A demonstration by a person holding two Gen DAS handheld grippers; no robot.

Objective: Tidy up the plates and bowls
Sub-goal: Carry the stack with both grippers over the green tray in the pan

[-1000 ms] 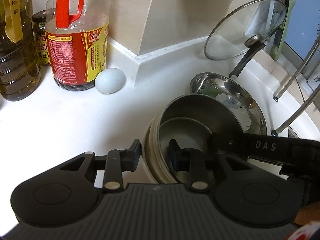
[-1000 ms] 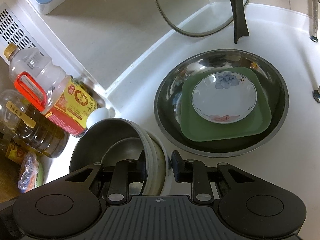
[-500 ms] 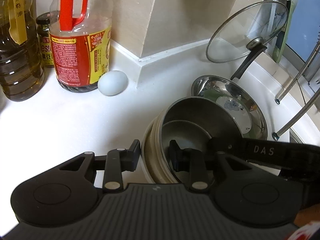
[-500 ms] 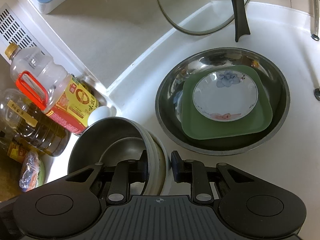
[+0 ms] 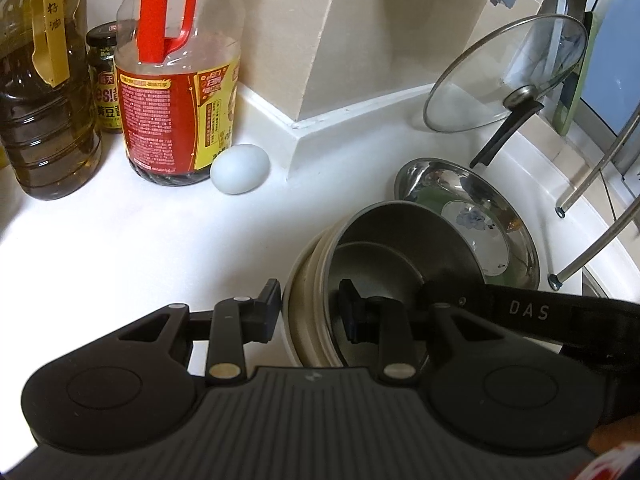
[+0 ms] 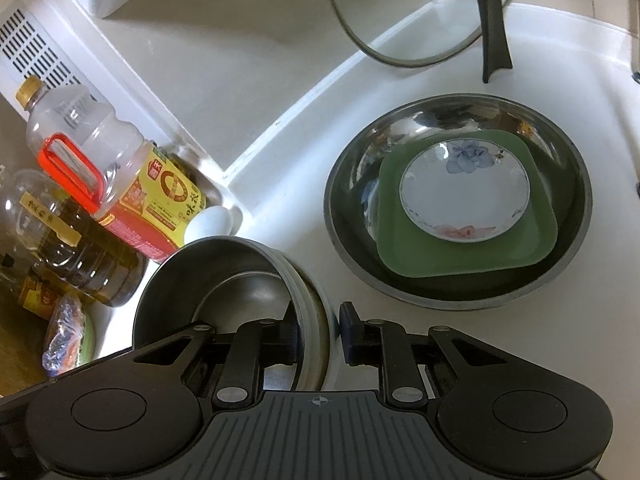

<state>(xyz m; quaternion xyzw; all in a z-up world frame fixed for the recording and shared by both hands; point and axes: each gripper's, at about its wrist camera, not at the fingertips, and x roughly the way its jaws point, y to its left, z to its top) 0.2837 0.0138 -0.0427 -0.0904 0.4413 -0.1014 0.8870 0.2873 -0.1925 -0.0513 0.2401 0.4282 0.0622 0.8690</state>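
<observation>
A grey metal bowl (image 5: 400,248) sits nested in several cream bowls (image 5: 304,304), and the stack tilts on the white counter. My left gripper (image 5: 310,312) is shut on the stack's near wall, one finger outside and one inside the metal bowl. From the other side my right gripper (image 6: 320,336) straddles the wall of the same stack (image 6: 224,280). Its jaws are closing, with both pads against the wall. To the right a wide steel basin (image 6: 340,232) holds a green square plate (image 6: 460,256) with a flowered white plate (image 6: 464,196) on top.
A pale egg (image 5: 239,168) lies beside a red-handled bottle (image 5: 176,92), with an oil bottle (image 5: 44,92) and a jar (image 5: 106,80) to the left. A glass lid (image 5: 500,76) leans on the wall behind the basin. Metal rack rods (image 5: 592,248) stand at the right.
My right gripper's jaws have narrowed a little on the stack's wall. Both hands and the bowls have stayed where they were.
</observation>
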